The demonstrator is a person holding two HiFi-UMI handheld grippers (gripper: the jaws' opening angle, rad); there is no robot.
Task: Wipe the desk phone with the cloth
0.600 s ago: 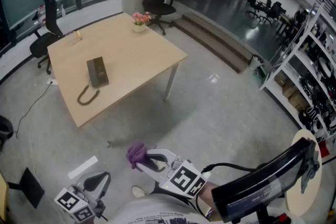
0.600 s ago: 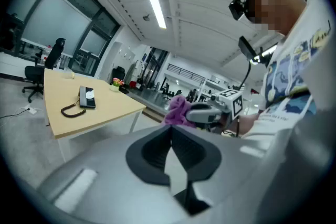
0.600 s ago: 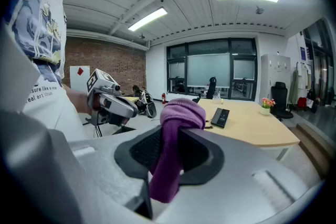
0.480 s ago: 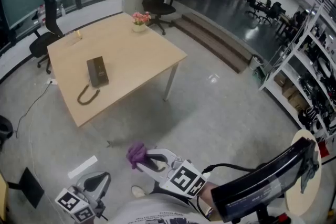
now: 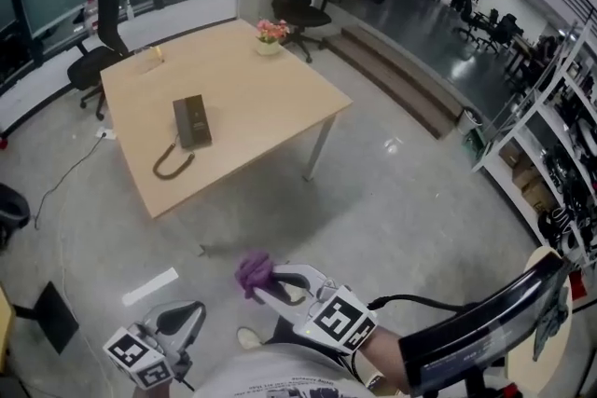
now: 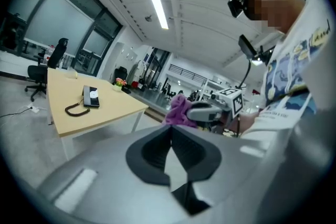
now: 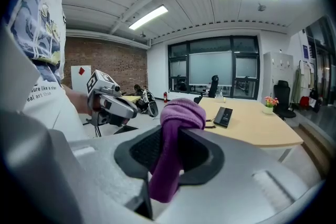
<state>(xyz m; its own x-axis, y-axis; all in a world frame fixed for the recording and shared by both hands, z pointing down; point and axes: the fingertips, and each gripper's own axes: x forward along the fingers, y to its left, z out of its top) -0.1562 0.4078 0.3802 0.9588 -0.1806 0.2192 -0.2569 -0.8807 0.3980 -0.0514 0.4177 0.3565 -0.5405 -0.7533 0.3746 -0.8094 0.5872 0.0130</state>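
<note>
Desk phone (image 5: 191, 121) on table (image 5: 270, 98) with flowers (image 5: 271, 34), cloth (image 5: 253, 273) pinched in right gripper (image 5: 269, 282), left gripper (image 6: 171, 138) pressed together, empty

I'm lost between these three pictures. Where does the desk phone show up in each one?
Head view: desk phone upper left, on the wooden table.
Left gripper view: desk phone left of centre, far off.
Right gripper view: desk phone right of centre, beyond the purple cloth.
Shared landmark: the flower pot on that table.
</note>
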